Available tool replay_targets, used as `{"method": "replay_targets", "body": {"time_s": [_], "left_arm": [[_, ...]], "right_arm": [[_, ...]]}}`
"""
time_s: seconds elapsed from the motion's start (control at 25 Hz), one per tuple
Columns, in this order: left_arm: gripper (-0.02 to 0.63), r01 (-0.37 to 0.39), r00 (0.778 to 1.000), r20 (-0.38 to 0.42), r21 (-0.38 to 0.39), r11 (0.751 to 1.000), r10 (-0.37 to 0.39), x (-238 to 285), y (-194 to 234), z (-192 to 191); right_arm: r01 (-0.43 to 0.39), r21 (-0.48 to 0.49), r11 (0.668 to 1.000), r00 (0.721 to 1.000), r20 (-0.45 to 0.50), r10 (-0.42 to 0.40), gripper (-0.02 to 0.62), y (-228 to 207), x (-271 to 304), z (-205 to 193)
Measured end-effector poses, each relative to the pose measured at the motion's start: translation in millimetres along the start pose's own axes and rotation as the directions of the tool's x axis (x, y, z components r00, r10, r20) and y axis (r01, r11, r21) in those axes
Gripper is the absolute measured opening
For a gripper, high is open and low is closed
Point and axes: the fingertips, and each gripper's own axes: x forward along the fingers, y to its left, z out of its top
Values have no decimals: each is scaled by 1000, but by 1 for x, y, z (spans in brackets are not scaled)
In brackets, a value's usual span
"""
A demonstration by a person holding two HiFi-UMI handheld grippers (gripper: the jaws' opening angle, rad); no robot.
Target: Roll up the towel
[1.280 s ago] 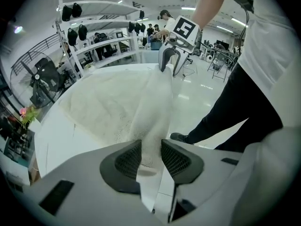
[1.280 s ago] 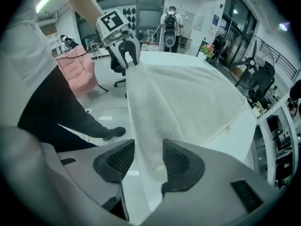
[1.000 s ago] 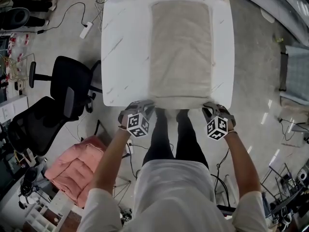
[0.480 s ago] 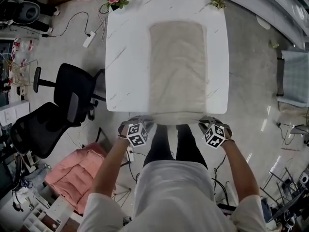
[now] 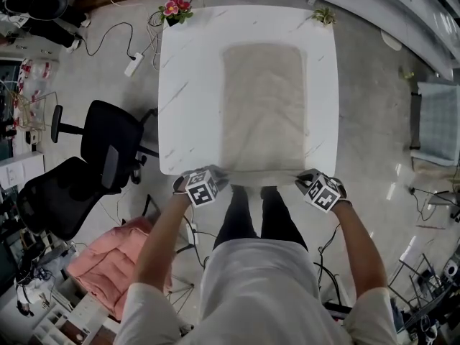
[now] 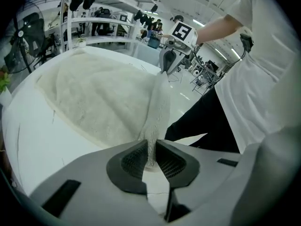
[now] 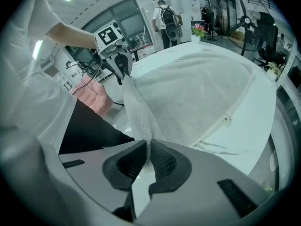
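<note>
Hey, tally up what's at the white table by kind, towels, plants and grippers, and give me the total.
Towels: 1, the beige towel.
Plants: 2, a pink-flowered plant and a small green plant at the far corners of the table.
Grippers: 2, left gripper and right gripper, each clamped on the towel's near edge; the left's jaws have just opened slightly.
Total: 5

A: State of the right tongs (image 7: 148, 155)?
B: Closed on the near edge of the towel (image 7: 188, 95); the pads (image 7: 163, 162) pinch the cloth.
A: The rest of the towel?
B: Spread flat on the white tabletop (image 7: 256, 131). The lifted edge runs taut to the left tongs (image 7: 124, 75), which grip its other corner. A pink cushion (image 7: 94, 95) shows behind them.
</note>
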Motion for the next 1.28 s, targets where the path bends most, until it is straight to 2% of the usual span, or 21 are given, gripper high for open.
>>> {"method": "replay_targets", "body": {"time_s": [0.2, 0.32, 0.44, 0.52, 0.68, 0.8, 0.92, 1.12, 1.2, 1.28], "left_arm": [[78, -62, 998, 24, -44, 997, 63, -5, 31, 6], [98, -130, 991, 25, -37, 991, 131, -2, 45, 8], [127, -226, 974, 27, -23, 974, 226, 0, 61, 8], [169, -283, 958, 30, -40, 958, 284, 0, 70, 7], [225, -325, 944, 26, -97, 941, 329, 3, 82, 3], [221, -332, 942, 25, -79, 940, 335, 4, 82, 4], [224, -348, 937, 31, -50, 936, 349, -3, 79, 6], [222, -391, 917, 64, -59, 919, 394, -26, 75, 11], [216, -397, 912, 89, -64, 916, 401, -35, 69, 16], [215, -378, 917, 115, -54, 924, 382, -37, 55, 21]], "right_arm": [[29, 41, 999, 999, 13, -30, 40, -26, -2, 11], [93, 26, 995, 996, 11, -94, 55, -45, 2, 15], [193, -1, 981, 981, 16, -193, 116, -65, 4, 19], [257, 4, 966, 966, 12, -257, 178, -78, 5, 18], [334, 22, 942, 943, -12, -333, 218, -91, 10, 13], [336, 19, 942, 942, -12, -336, 213, -91, 12, 14], [322, 32, 946, 946, 27, -323, 215, -86, 2, 21], [338, 34, 941, 936, 92, -339, 206, -77, -27, 30], [318, 23, 948, 942, 108, -318, 197, -66, -33, 33], [289, -5, 957, 952, 109, -286, 189, -51, -33, 33]]}}
